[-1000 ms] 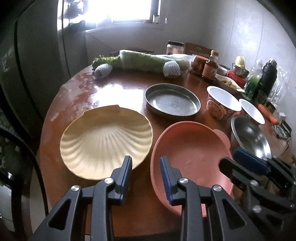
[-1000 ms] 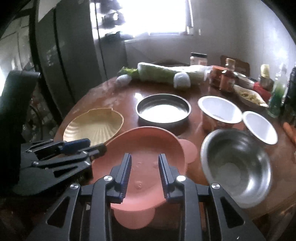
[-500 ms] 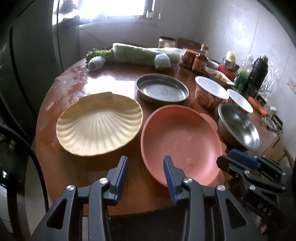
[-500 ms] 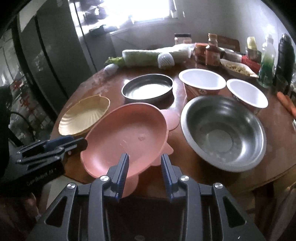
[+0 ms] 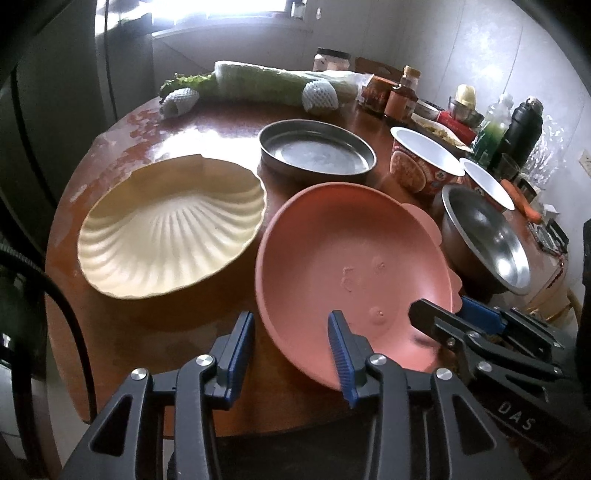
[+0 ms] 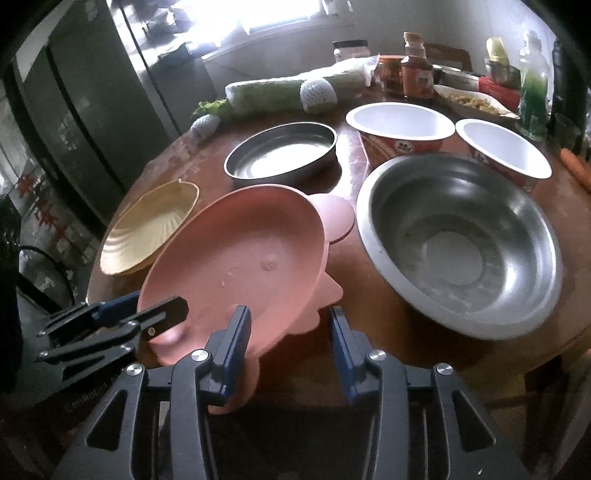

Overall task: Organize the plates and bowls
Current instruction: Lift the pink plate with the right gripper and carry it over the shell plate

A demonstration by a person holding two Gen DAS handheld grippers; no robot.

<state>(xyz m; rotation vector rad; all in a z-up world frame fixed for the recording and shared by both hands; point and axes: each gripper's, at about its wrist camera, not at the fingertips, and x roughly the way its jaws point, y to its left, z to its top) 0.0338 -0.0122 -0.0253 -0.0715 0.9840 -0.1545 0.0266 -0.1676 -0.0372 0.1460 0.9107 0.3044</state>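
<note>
Across the round wooden worktop point(image 5: 207, 122) nothing is stacked yet: shell plate point(image 5: 173, 225), pink plate point(image 6: 236, 258), steel bowl point(image 6: 458, 240) lie separate, left claw point(image 5: 291, 347) and right claw point(image 6: 290, 336) spread, lately widening, gripping nothing.

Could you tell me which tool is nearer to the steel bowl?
Right. The right tool sits beside the steel bowl; the left tool lies beyond the pink plate.

Daylight is glaring through a window point(image 5: 236, 7) behind the round wooden table point(image 5: 147, 332); pale walls point(image 5: 480, 55) are rising right, a dark refrigerator point(image 6: 85, 122) standing left
</note>
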